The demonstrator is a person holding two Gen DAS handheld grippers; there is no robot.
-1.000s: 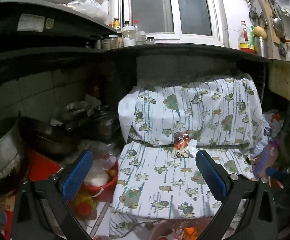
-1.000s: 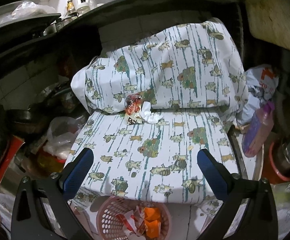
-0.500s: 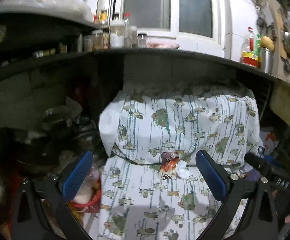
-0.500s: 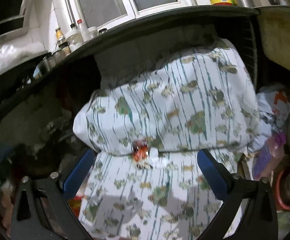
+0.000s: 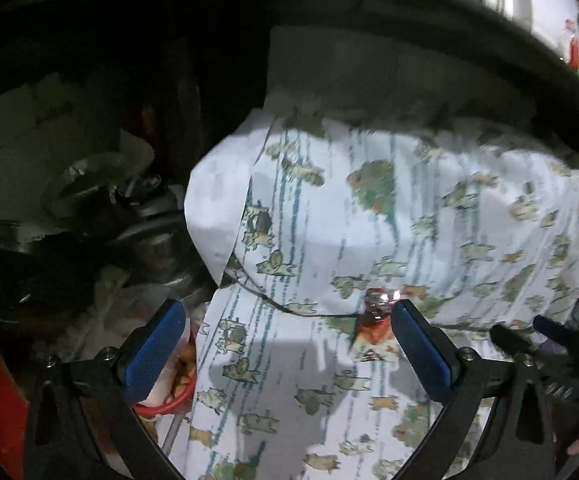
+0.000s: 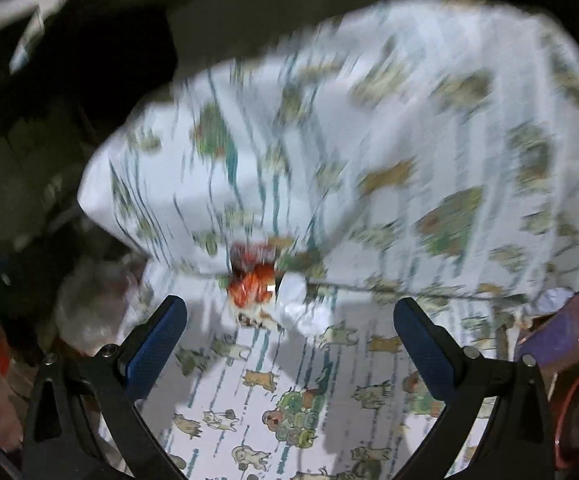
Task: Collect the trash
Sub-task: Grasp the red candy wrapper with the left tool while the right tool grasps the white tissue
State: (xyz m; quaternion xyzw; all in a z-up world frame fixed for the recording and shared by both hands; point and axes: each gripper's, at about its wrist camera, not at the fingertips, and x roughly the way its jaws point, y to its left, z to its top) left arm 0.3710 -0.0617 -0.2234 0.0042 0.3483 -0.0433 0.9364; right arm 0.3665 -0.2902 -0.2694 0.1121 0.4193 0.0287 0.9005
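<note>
So both grippers are spread wide w/ nothing in them: left gripper (image 5: 285, 344) and right gripper (image 6: 289, 342) hang over the printed cloth (image 6: 389, 140). Trash is an orange wrapper (image 6: 251, 284) plus a white crumpled tissue (image 6: 293, 292) touching it, sitting right at the cloth's fold, ahead of the right gripper. Right view's pretty blurry tbh.

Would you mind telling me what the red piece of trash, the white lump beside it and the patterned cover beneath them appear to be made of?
Red wrapper: likely glossy plastic or foil film; it is crinkled and shows a bright glint. White wad: probably matte tissue or paper, soft and crumpled, though blurred. Patterned cover: printed woven cloth, matte, draping in folds.
</note>
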